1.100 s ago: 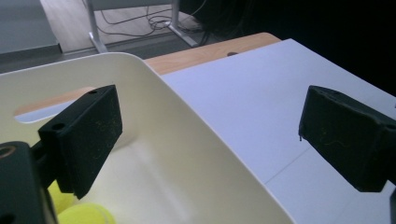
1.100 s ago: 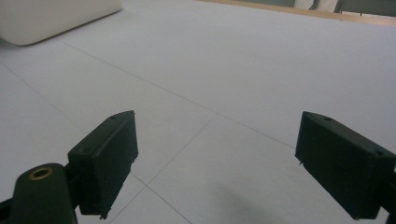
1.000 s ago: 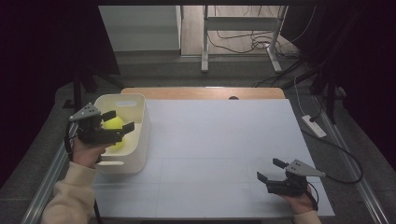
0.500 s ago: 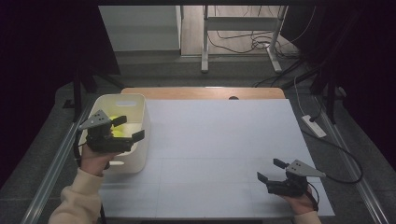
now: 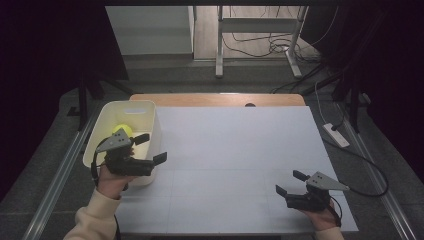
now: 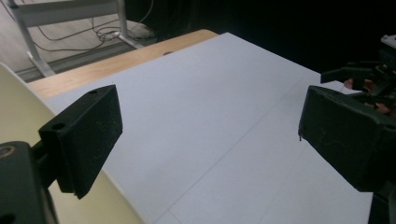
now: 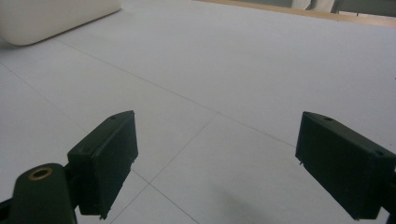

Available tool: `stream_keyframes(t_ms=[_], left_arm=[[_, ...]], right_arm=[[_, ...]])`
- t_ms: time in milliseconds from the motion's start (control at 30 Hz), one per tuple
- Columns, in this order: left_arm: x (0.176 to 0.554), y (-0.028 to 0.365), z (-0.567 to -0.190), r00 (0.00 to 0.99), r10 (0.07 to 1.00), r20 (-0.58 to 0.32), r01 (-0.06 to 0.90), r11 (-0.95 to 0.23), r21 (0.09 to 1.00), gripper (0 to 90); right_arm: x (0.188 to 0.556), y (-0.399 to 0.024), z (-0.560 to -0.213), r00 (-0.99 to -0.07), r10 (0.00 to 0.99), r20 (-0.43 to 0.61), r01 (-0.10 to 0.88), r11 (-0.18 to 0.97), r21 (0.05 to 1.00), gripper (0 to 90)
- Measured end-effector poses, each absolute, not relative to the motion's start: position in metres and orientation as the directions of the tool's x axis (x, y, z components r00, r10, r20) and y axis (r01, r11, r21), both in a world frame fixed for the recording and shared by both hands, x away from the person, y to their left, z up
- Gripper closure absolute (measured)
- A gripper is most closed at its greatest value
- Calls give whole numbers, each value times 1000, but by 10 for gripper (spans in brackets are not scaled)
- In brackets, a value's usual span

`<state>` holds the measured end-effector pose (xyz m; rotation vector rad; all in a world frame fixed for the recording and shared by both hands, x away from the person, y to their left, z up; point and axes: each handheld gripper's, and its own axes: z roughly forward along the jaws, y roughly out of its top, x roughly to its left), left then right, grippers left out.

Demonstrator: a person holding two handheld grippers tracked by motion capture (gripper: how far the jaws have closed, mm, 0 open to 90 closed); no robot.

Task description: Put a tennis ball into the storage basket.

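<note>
White tabletop (image 5: 235,150): the yellow ball (image 5: 122,131) sits in the bin (image 5: 150,112) behind the left gripper (image 5: 150,148), whose empty, spread jaws have drawn back from it.

1. There is a table (image 5: 240,150) with a big white top. Thin lines cross the white top.
2. At the far edge of the table a strip of brown wood (image 5: 215,99) shows past the white.
3. A cream bin (image 5: 150,117) stands on the table at its left side, near the far corner. It is upright.
4. The same cream bin (image 7: 56,18) shows far off in the right gripper view, sitting on the white top.
</note>
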<state>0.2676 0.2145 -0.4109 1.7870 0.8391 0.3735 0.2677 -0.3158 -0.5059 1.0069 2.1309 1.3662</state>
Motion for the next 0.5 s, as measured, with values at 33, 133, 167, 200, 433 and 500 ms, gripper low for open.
stream_keyframes(t_ms=[33, 133, 167, 200, 433, 500], left_arm=[[267, 213, -412, 706, 693, -144, 361, -177, 916, 68], [265, 210, -415, 715, 684, -148, 362, -181, 914, 68], [264, 209, -417, 717, 680, -151, 364, -181, 914, 68], [263, 208, -419, 720, 677, -154, 366, -183, 912, 68], [254, 199, -428, 755, 636, -157, 361, -205, 910, 71], [251, 196, -431, 763, 627, -157, 359, -210, 910, 72]], right_arm=[[268, -316, -506, -653, 757, 37, 350, 258, 901, 128], [268, -316, -506, -653, 756, 37, 350, 258, 901, 128], [267, -316, -506, -653, 756, 36, 349, 258, 901, 128], [267, -316, -506, -652, 757, 34, 349, 261, 900, 128], [267, -315, -506, -653, 756, 32, 347, 262, 900, 128], [267, -315, -506, -654, 756, 31, 348, 264, 900, 128]])
